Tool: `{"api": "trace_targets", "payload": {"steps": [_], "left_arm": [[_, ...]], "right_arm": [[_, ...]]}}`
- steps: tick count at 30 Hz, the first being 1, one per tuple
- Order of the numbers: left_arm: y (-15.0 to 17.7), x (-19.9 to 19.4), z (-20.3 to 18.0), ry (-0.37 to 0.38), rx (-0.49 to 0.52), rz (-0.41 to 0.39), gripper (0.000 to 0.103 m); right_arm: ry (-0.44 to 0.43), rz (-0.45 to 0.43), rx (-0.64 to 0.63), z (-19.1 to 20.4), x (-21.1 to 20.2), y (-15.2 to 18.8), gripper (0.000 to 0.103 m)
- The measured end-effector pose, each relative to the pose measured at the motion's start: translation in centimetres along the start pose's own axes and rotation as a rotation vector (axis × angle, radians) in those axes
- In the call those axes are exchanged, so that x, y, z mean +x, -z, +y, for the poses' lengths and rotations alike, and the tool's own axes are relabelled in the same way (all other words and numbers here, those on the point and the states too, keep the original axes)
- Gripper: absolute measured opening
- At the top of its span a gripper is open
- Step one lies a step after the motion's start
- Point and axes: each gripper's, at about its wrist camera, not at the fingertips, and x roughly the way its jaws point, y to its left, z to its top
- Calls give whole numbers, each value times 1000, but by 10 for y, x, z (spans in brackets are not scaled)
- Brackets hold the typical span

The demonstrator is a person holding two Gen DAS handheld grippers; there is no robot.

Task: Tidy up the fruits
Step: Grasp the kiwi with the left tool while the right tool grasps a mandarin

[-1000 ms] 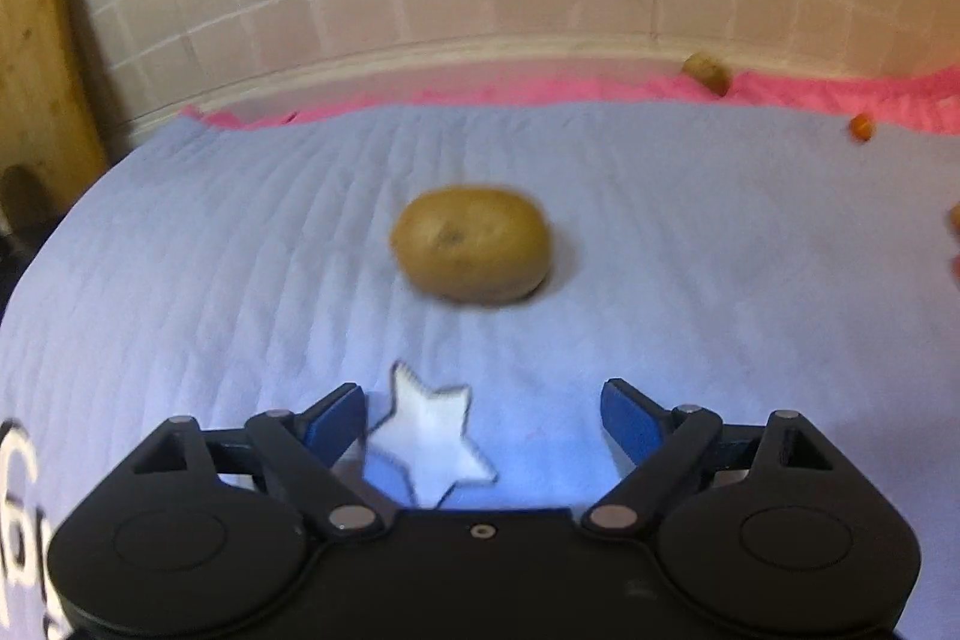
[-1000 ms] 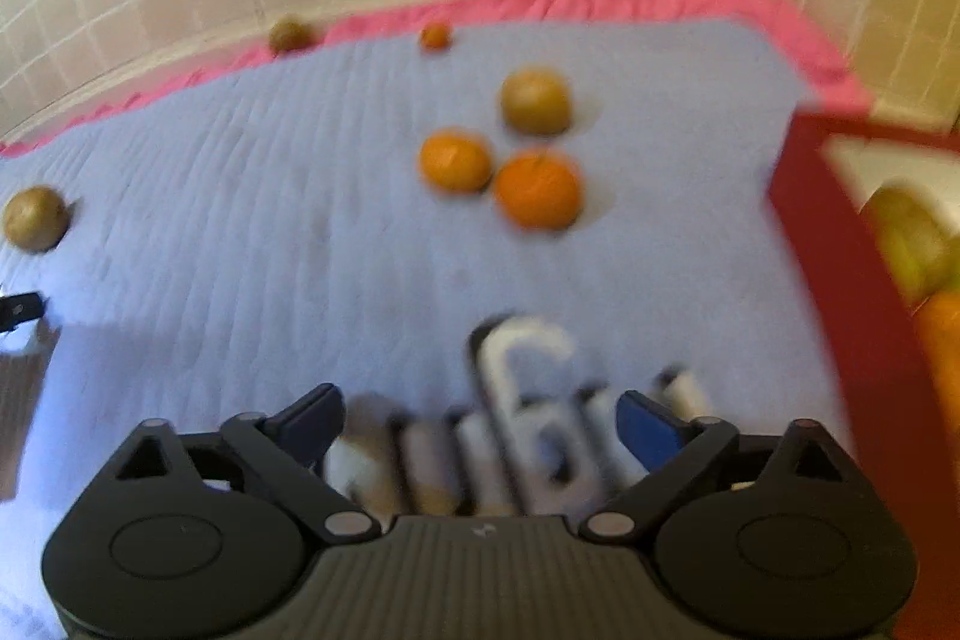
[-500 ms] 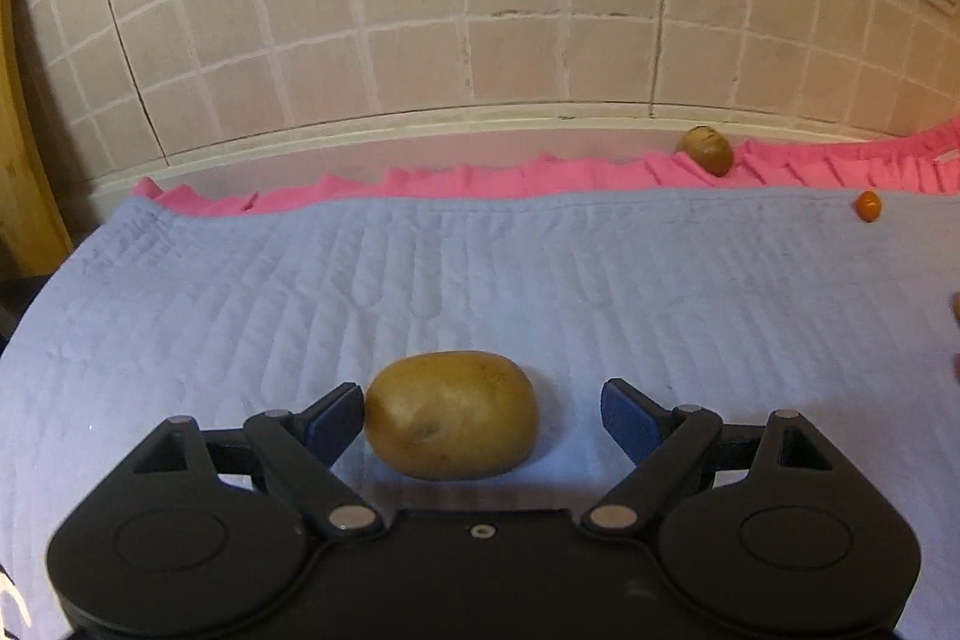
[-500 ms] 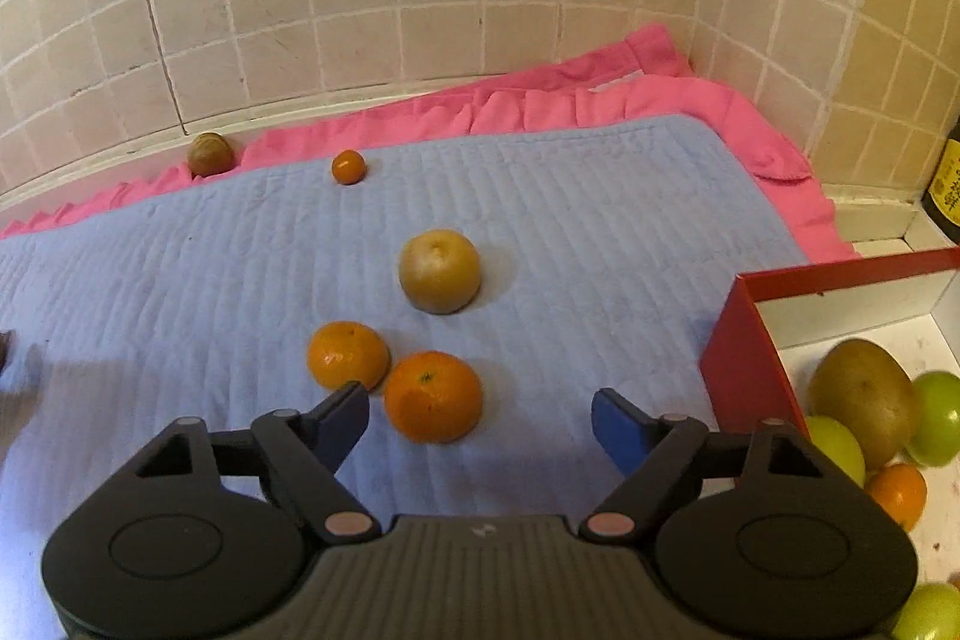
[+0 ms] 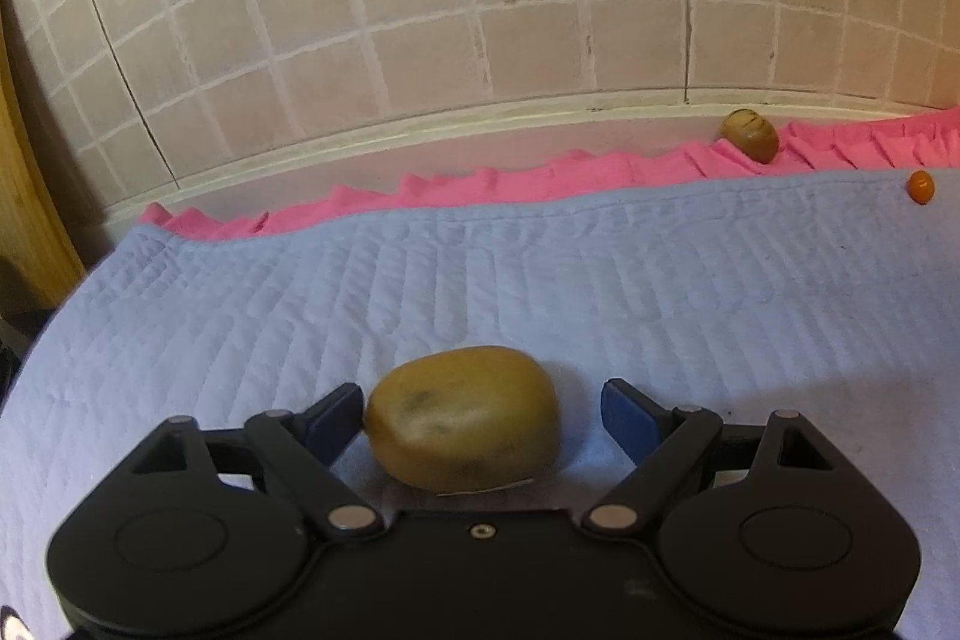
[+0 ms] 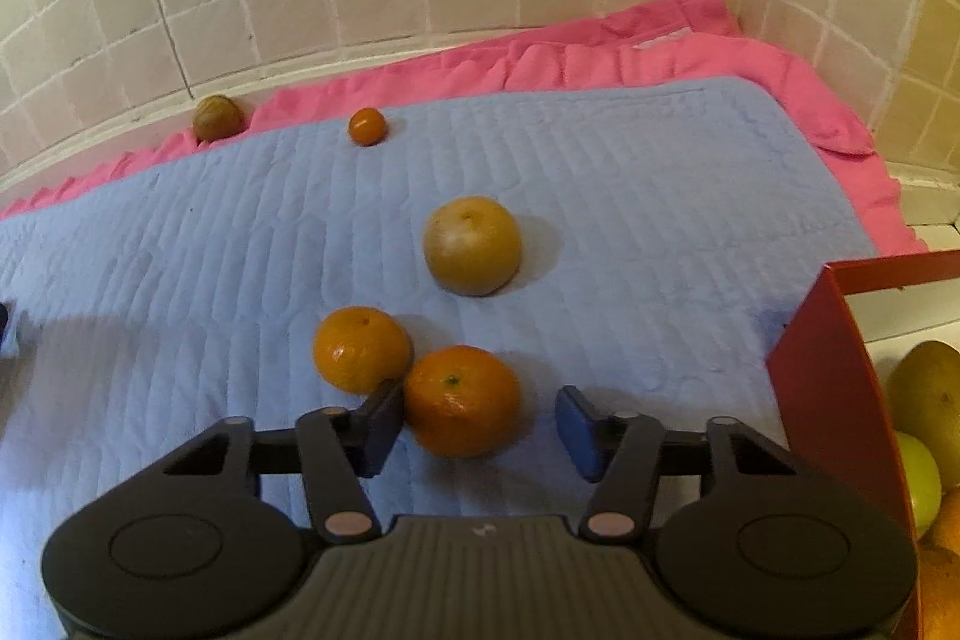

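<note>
In the left wrist view a brown-yellow oval fruit (image 5: 462,418) lies on the blue quilted mat (image 5: 540,280), between the fingers of my left gripper (image 5: 480,400). That gripper is open: the left pad is at the fruit's side and the right pad stands clear. In the right wrist view an orange (image 6: 462,400) sits between the fingers of my right gripper (image 6: 480,415). Its jaws are closing, with the left pad against the orange and a gap at the right pad.
A second orange (image 6: 362,349) touches the first. Farther back lie a yellowish round fruit (image 6: 472,244), a tiny orange fruit (image 6: 367,126) and a brown fruit (image 6: 217,117) on the pink cloth. A red box (image 6: 834,388) holding fruit stands at the right. The tiled wall is behind.
Both grippers have moved forward over the mat. The oval fruit now lies between the left fingers and the orange between the right ones. The right jaws have narrowed.
</note>
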Motion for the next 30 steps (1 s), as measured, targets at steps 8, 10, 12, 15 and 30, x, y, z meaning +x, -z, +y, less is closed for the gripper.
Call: {"api": "trace_targets", "payload": {"steps": [8,10,12,15,30], "left_arm": [[0,6,5,9,-56,1,81],[-1,3,2,4,-33,-5,81],[-1,0,3,28,-49,2,81],[-2,-11,3,94,-46,-13,81],[-54,-130,-146,465,337,-268,81]], "right_arm": [[-6,-13,-33,5,-5,0,43],[1,-17,-31,4,-9,1,43],[17,-26,-25,4,-17,1,43],[30,-56,-11,5,-37,3,43],[101,-177,217,-61,-157,27,43]]}}
